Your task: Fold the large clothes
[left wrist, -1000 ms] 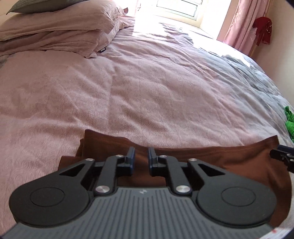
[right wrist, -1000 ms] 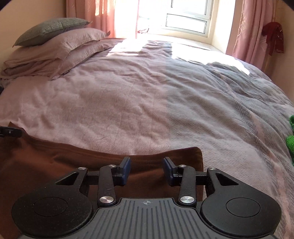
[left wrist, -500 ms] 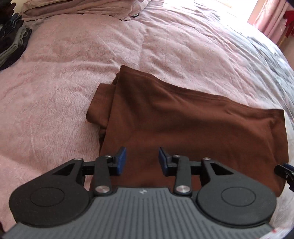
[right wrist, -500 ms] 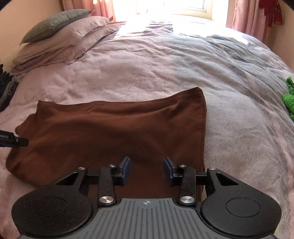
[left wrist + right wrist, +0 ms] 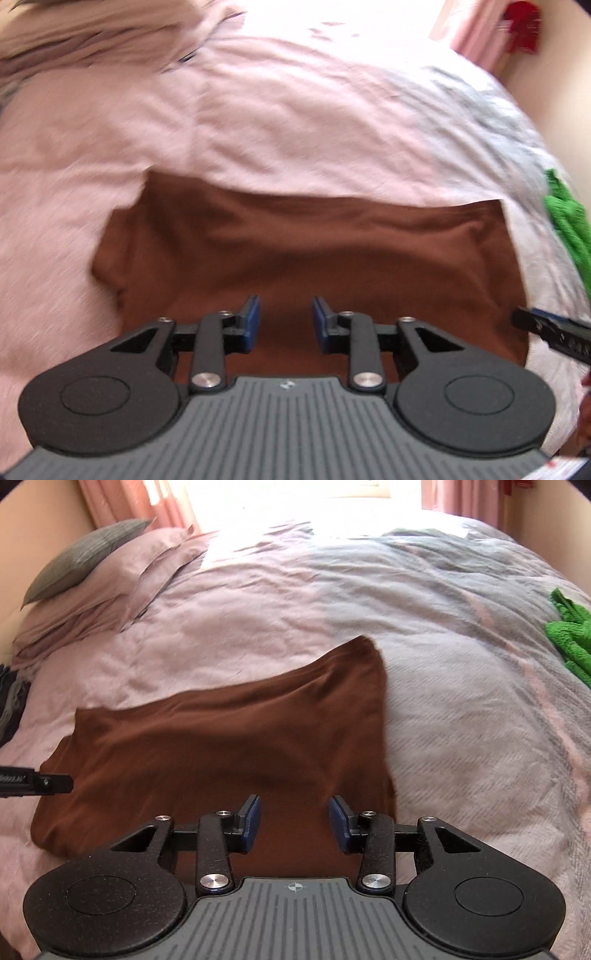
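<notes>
Matt brown cloth garment [image 5: 221,746], wrinkled pink cloth bedcover [image 5: 258,602]

Bare duvet [image 5: 461,720] around brown garment [image 5: 221,746]; green cloth [image 5: 569,635] far right

bed: pink duvet [image 5: 240,602] with grey half [image 5: 461,627] | head end: pink pillows [image 5: 110,587] under grey cushion [image 5: 81,557] | right edge: green knit [image 5: 569,635] | window side: pink curtains [image 5: 122,502] | wall: red item [image 5: 522,20]

Brown garment [image 5: 229,746] lies folded flat on bed; edges rumpled.
</notes>
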### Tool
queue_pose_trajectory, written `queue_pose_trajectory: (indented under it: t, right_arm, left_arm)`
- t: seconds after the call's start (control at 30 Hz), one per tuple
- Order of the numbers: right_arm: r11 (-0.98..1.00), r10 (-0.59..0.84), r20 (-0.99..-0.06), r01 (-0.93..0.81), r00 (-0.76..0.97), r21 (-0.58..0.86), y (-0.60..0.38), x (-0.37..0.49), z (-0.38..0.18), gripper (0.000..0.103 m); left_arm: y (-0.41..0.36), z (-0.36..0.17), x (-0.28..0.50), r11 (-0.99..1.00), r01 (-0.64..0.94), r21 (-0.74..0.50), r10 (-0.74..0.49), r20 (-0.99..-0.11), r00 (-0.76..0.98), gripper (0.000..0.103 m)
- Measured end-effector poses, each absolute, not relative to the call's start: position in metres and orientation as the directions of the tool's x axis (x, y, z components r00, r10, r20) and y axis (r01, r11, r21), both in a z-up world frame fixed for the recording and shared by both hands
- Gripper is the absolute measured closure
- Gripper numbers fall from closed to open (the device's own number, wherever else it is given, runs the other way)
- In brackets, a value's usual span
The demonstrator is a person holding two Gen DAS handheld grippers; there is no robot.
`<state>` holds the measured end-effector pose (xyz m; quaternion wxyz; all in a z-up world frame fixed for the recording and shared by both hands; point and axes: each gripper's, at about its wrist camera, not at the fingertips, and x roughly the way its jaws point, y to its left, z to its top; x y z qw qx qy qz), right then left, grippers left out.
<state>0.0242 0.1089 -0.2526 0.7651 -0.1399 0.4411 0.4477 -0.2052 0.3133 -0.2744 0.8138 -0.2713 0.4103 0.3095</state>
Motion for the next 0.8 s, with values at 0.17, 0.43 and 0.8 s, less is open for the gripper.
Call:
queue_pose_trajectory:
  t: [0.17,0.43,0.8]
  right_arm:
    - [0.610,0.613,-0.749,-0.752,0.249,0.249,0.112,0.064,-0.266,0.065]
    - [0.576,0.721,-0.688,-0.624,0.084,0.528,0.084,0.117,-0.301,0.057]
    - [0.405,0.870,-0.474,-0.350,-0.138,0.845,0.073,0.155,-0.359,0.053]
  left_arm:
    - [0.316,-0.296,-0.162,0.762,-0.632,-0.141,0.309,-0.778,0.547,0.086]
    - [0.329,-0.324,-0.155,0.757,-0.637,-0.143,0.255,-0.834,0.490,0.086]
    - [0.390,-0.328,-0.249,0.552,-0.761,-0.339,0.237,-0.812,0.534,0.087]
